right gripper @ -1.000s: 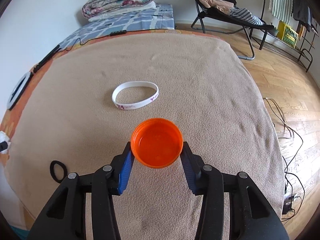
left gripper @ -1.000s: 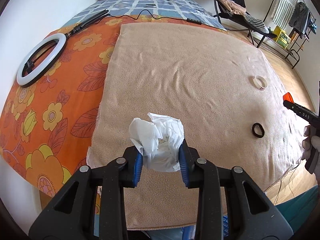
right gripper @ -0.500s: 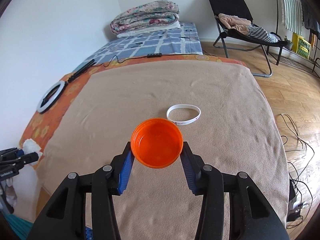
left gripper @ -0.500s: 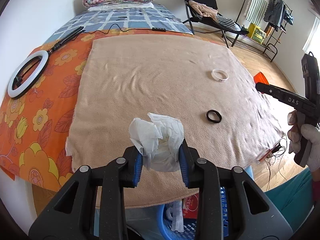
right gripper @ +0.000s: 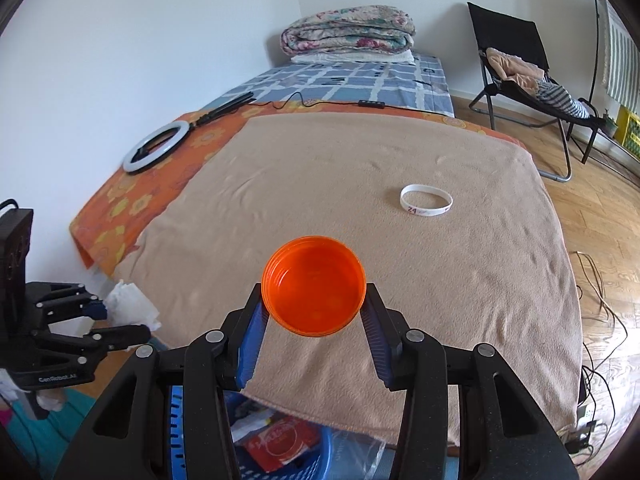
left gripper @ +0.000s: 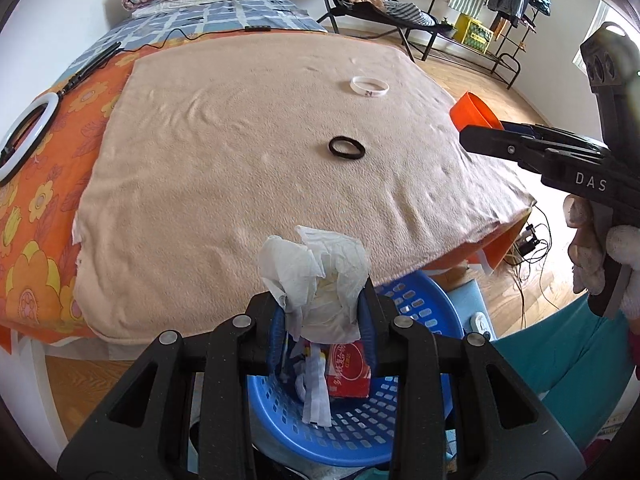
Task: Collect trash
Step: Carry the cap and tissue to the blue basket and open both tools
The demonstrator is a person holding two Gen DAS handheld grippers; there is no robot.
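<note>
My left gripper (left gripper: 322, 320) is shut on a crumpled white tissue (left gripper: 316, 276) and hangs over the blue basket (left gripper: 416, 304) at the bed's near edge. In the right wrist view the same gripper (right gripper: 120, 320) shows at the left with the tissue (right gripper: 132, 304). My right gripper (right gripper: 314, 328) is shut on an orange plastic lid (right gripper: 314, 292), held over the near part of the tan blanket (right gripper: 360, 184). From the left wrist view that gripper (left gripper: 480, 128) comes in from the right with the lid (left gripper: 474, 112), held by a gloved hand (left gripper: 600, 256).
A black hair tie (left gripper: 346, 147) and a white wristband (left gripper: 369, 86) lie on the blanket. A ring light (right gripper: 154, 151) rests on the orange floral sheet. The basket holds a red packet (left gripper: 348, 368) and paper. A black chair (right gripper: 520, 80) stands on the wooden floor.
Both grippers have drawn back toward the bed's near edge with their loads. The blue basket has come into view under the left gripper, and the right gripper has swung in closer from the right.
</note>
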